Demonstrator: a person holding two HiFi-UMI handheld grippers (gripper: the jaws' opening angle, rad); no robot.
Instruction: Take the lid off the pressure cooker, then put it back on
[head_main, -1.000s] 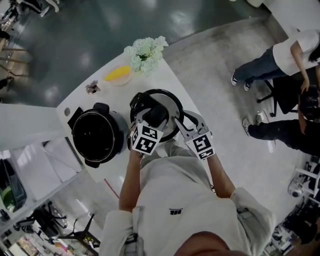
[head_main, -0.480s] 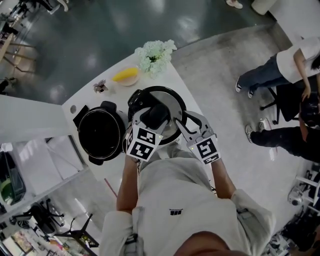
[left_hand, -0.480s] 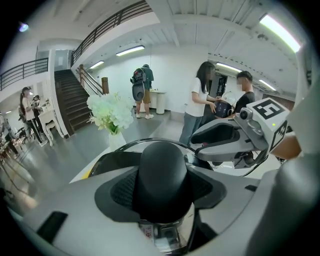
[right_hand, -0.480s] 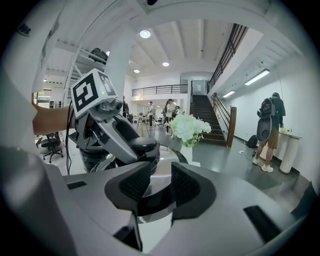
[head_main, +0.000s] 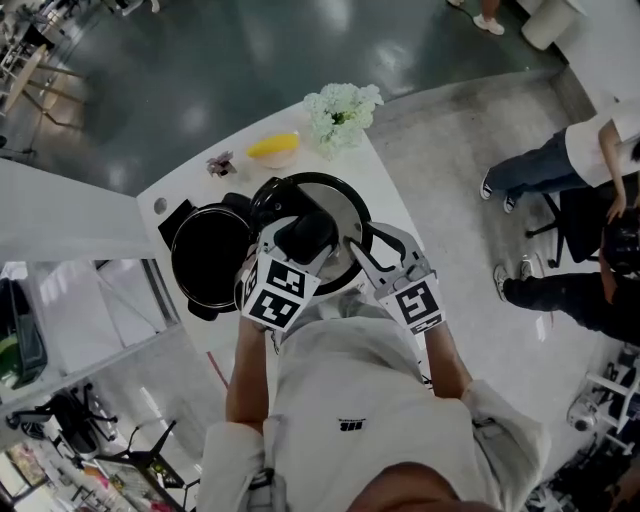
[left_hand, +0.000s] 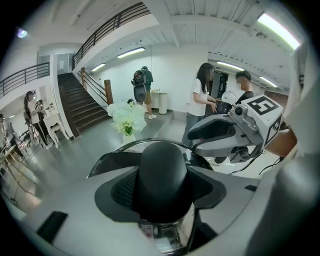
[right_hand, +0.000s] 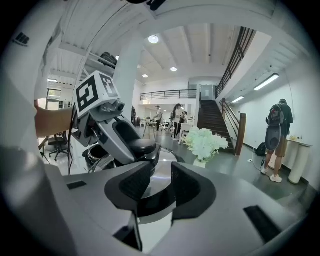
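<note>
Two hand-held grippers carry the lid between them, and the open pressure cooker pot (head_main: 210, 262) stands empty toward the left edge of the bench (head_main: 388, 190), its dark mouth facing up. Just right of the pot, the left hand-held gripper (left_hand: 162, 185) is clamped on the lid's black knob (left_hand: 162, 167), and the knob fills the space between both ribbed pads. The lid (head_main: 338, 200) sits beside the pot, nearer the bench's right edge, and looks to be held up off the surface, not resting on it. At the lid's right side, the right hand-held gripper (right_hand: 159, 182) has its jaws drawn close with the lid's dark rim between them, and they seem to be pinching it.

The lid is polished steel with a thick rim, so I judge it stiff and fairly heavy, and slick wherever bare metal meets a pad. The knob is the sound place to hold, being rounded, matte and centred over the weight. The rim grip is thin and serves better for steadying tilt than for bearing load. White flowers (head_main: 343, 110) stand at the far corner.
</note>
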